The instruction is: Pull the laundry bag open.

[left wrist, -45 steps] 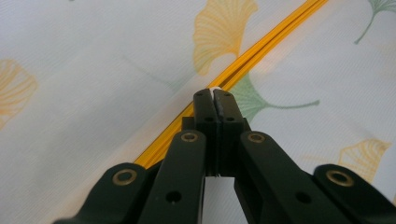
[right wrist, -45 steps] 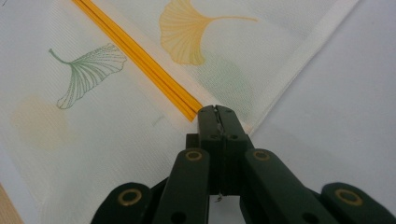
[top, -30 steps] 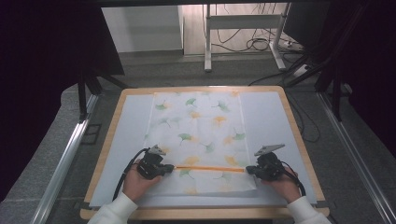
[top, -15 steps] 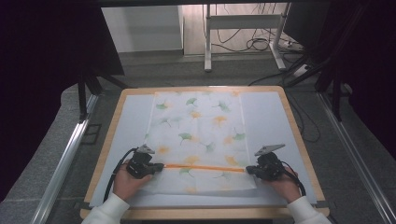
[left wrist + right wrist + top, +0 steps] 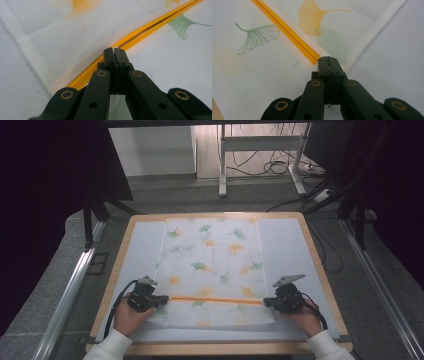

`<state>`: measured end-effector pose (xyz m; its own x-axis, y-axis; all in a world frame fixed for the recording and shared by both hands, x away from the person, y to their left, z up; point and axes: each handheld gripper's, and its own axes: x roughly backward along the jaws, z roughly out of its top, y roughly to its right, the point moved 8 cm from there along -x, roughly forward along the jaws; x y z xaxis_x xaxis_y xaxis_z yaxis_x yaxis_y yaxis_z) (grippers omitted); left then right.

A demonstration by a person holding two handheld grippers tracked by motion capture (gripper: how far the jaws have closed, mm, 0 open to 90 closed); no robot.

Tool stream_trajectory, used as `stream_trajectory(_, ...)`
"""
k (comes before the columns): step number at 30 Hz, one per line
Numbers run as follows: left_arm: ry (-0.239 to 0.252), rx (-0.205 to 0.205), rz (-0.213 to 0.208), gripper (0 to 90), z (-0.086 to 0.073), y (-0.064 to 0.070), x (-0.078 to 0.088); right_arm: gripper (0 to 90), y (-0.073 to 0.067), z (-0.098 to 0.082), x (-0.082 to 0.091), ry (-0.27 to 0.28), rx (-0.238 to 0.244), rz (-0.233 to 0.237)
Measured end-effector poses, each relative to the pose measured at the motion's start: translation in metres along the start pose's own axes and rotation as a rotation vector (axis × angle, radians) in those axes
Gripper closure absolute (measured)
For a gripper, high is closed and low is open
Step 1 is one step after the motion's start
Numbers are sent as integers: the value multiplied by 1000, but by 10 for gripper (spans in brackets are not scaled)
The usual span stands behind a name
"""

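Dim room all round, cables and a metal stand on the floor at the far end, and up front a wood-rimmed table with a pale blue-white top. Spread flat down the middle: a thin white cloth bag, kinda see-through, printed with ginkgo leaves in green and orange-yellow, some sharp, some faded like showing through from the layer below. Fine woven texture up close, with a plain white hem along the edges. Reaches from the far rim almost to the near edge.

Across the near part, running left to right: an orange zip strip, two thin parallel ridges with a dark groove between them. Looks straight from above, slightly bowed in the left gripper view.

Left gripper at the left end of that strip, jaws squeezed together, tips right on the orange line with a sliver of white pinched between them. Right gripper at the right end, just inside the bag's right hem, jaws also closed tight where the orange ends. Both low on the table, hands and white sleeves behind them at the near edge.
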<state>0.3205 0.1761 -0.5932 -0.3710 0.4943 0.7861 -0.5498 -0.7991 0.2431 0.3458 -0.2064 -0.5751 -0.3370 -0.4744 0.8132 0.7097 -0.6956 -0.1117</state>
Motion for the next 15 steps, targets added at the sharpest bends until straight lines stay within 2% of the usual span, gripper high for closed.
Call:
stream_trajectory(6,9,33,7,900,-6,-11,7,896,0,0,0,-1,1,-1)
stream_trajectory(15,6,48,23,900,-12,-19,14,896,0,0,0,0,1,1)
